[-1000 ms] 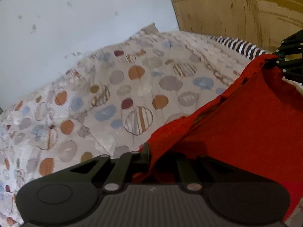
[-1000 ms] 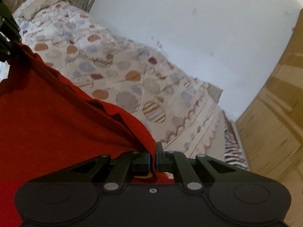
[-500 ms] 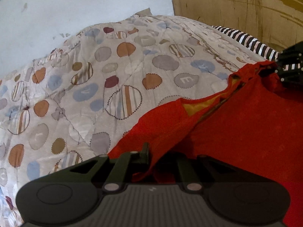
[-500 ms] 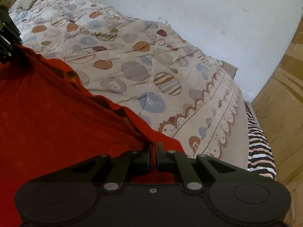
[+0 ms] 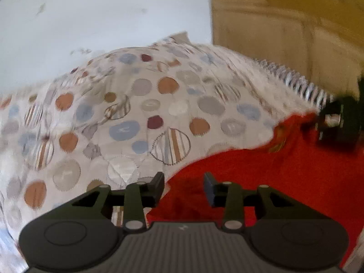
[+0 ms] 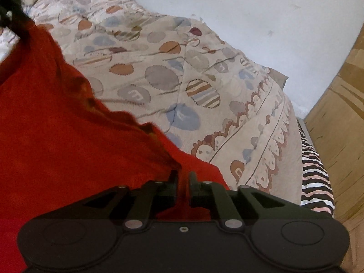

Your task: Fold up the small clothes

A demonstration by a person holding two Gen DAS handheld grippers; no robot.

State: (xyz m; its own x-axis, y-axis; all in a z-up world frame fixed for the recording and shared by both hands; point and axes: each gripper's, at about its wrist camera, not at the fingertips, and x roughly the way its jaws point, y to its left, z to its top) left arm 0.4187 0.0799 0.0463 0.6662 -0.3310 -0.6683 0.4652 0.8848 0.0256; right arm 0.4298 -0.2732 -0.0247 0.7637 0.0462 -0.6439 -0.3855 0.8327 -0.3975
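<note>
A: Red garment [image 5: 261,177] — where?
B: Spread on the spotted quilt [image 5: 141,118], right part of the left wrist view; wall left, wooden panel right.
A: Left gripper [image 5: 183,185]?
B: Jaws opening, wide gap, pads off the cloth; garment edge lies between and below them.
A: Right gripper [image 6: 183,183]?
B: Jaws opening, gap narrow. A red fold [image 6: 75,136] runs between the fingers [image 6: 174,180]; can't tell if pads still press it. Striped fabric [image 6: 315,182] at the bed's right edge.
</note>
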